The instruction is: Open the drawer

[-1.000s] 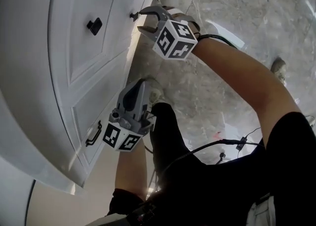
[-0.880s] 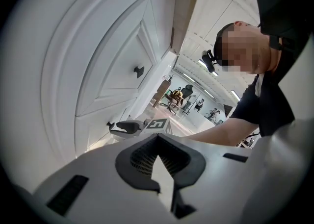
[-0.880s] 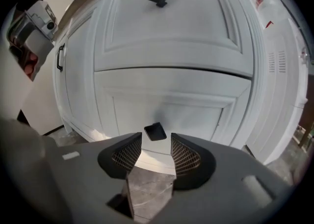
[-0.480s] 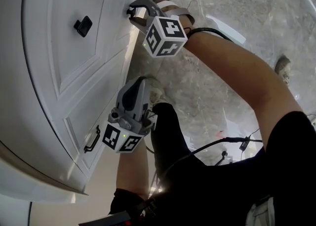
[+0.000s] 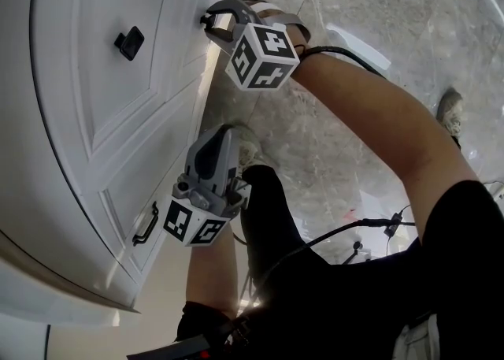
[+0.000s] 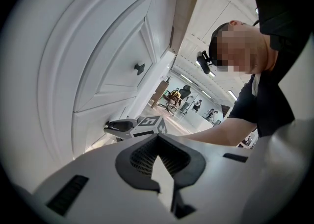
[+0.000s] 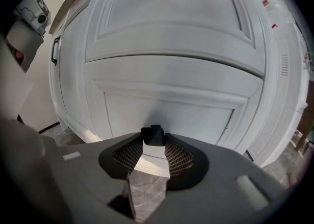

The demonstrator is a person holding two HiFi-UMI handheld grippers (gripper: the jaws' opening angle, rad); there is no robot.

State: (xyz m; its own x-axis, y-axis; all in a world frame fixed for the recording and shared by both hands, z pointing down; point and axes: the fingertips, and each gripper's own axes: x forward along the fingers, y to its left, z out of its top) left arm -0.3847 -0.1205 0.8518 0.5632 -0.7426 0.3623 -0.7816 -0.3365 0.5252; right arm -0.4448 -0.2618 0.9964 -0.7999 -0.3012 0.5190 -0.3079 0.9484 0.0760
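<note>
A white cabinet [image 5: 87, 122] has panelled drawer fronts with small black knobs. My right gripper [image 5: 211, 21] is at the lower drawer's knob [image 7: 153, 135]. The knob sits between the tips, and the pads [image 7: 177, 157] lie against its sides while the jaws are closing. The upper drawer's knob [image 5: 129, 42] is free, up and left of it. My left gripper [image 5: 224, 134] hangs back from the cabinet, lower in the head view. Its tips meet with nothing between them in the left gripper view [image 6: 157, 139].
A black bar handle [image 5: 146, 224] is on a cabinet door beside my left gripper's marker cube [image 5: 193, 223]. Grey marble floor [image 5: 354, 114] lies beneath, with a black cable [image 5: 339, 232] and a shoe [image 5: 446, 106] on it.
My right gripper has moved left onto the lower drawer's knob and stopped there with the knob between its jaws. The left gripper has not moved.
</note>
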